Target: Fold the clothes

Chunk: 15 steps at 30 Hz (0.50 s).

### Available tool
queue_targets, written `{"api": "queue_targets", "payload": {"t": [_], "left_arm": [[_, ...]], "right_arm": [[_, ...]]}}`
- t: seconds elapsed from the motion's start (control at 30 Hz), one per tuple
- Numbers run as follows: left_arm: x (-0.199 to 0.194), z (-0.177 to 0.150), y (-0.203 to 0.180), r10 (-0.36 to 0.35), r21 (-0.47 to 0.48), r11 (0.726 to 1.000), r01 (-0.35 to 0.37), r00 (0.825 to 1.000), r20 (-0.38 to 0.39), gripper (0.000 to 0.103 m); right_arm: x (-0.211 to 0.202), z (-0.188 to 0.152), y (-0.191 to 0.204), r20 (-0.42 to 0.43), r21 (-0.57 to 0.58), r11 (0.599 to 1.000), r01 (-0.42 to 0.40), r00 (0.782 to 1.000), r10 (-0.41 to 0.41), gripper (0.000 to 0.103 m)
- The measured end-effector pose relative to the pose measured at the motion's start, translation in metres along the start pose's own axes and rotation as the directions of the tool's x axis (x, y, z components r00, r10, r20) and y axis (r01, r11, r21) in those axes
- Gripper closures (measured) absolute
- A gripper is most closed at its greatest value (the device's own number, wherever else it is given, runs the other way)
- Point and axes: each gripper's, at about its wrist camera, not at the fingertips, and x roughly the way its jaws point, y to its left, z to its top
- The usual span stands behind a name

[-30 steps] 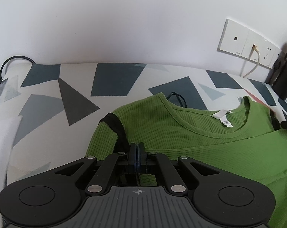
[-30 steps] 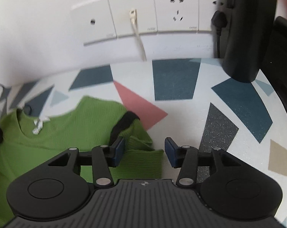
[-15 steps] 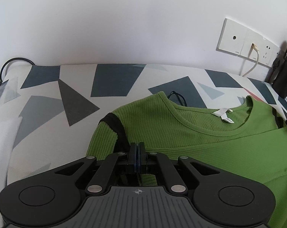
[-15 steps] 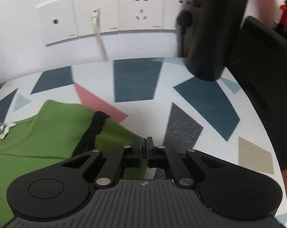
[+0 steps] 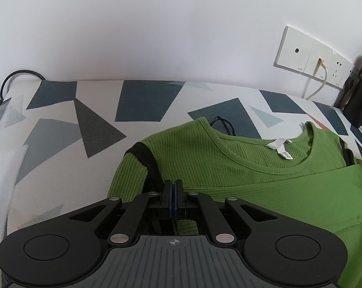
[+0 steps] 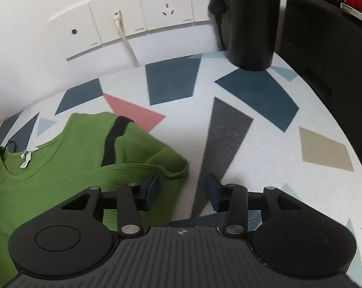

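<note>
Sweater (image 5: 241, 165), green rib knit w/ black shoulder stripes, lies flat on the patterned counter (image 5: 68, 168), neck hole toward the wall.

Left wrist view: we've got the left tool (image 5: 172, 195) pinched tight, pads together, sitting right at the black stripe (image 5: 145, 154) where sleeve meets body. Looks like cloth is caught between the pads, but the contact is mostly hidden by the tool itself, so that's a judgement. Probably held there as an anchor for the fold at that side. One green sleeve (image 5: 289, 192) lies folded across the chest below the collar, w/ the white label (image 5: 280, 147) showing inside the neck. Long axis runs collar-to-hem, collar pointing at the wall, hem toward us and out of view.

Right wrist view: right tool (image 6: 183, 192) gapes wide, nothing in it, hovering just past the sweater's right edge (image 6: 178, 168); left pad over the cloth, right pad over bare counter. Folded sleeve edge sits just ahead of it. Black cylinder (image 6: 250, 21) and wall sockets (image 6: 166, 9) stand well apart from the sweater.
</note>
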Motion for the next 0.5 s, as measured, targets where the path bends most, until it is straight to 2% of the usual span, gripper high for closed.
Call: {"api": "queue_targets", "payload": {"t": [0.1,0.17,0.2,0.23,0.3,0.5], "left_arm": [[0.0,0.0,0.001,-0.003,-0.001,1.0,0.003,1.0,0.001,0.101],[0.0,-0.001,0.0,-0.002,0.003,1.0,0.002,1.0,0.005,0.101],[0.0,-0.001,0.0,-0.001,0.005,1.0,0.001,1.0,0.007,0.101],[0.0,-0.001,0.0,-0.002,0.006,1.0,0.002,1.0,0.009,0.101],[0.0,-0.002,0.0,-0.003,0.003,1.0,0.003,1.0,0.013,0.101],[-0.001,-0.003,-0.001,0.008,0.001,1.0,-0.008,1.0,0.024,0.101]], "right_arm": [[-0.003,-0.001,0.003,0.009,0.049,0.998,-0.032,0.999,0.032,0.058],[-0.001,-0.003,0.009,0.005,0.008,1.0,-0.022,1.0,0.022,0.058],[0.0,-0.005,0.014,0.004,-0.026,1.0,-0.007,1.0,0.007,0.066],[0.0,-0.004,0.015,0.008,-0.044,0.999,0.005,1.0,-0.004,0.088],[0.0,0.002,0.011,0.028,-0.031,0.999,0.02,0.999,-0.019,0.1],[0.004,0.011,0.005,0.069,-0.014,0.998,0.058,0.996,-0.057,0.101]]}}
